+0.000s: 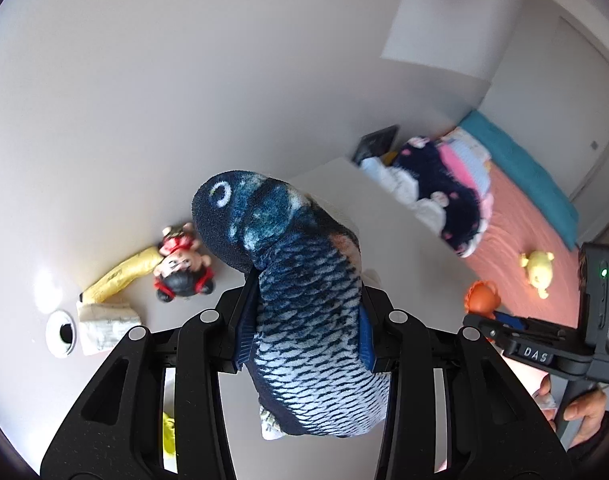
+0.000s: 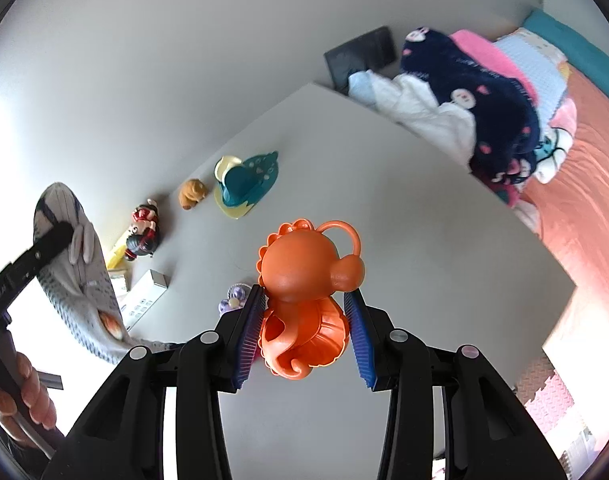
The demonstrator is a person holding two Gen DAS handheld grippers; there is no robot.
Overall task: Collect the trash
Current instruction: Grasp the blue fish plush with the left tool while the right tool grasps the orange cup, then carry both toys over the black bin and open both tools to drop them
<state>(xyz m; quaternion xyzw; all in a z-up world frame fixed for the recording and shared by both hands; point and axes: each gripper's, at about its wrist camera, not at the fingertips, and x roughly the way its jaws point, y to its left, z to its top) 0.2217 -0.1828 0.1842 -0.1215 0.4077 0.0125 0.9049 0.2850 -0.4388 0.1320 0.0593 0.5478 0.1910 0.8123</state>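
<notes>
Left tongs [image 1: 302,320] clamped on the plush fish [image 1: 304,300], right tongs [image 2: 304,332] clamped on the orange monkey toy [image 2: 308,300] — both held clear above the white table [image 2: 404,240]. Best to keep both grips firm and level while carrying, squeezing the fish mid-body so it cannot slip. No bin or other container in view — drop-off place unknown. Crumpled paper [image 1: 100,320] and yellow wrapper [image 1: 120,276] lying on the table.

Our left gripper [image 1: 304,328], black angular frame, round silver screws along the arms, ribbed blue pads [image 1: 246,326] inside the tips, our right gripper [image 2: 304,330] built alike, white "DAS" lettering and a green light on its body
</notes>
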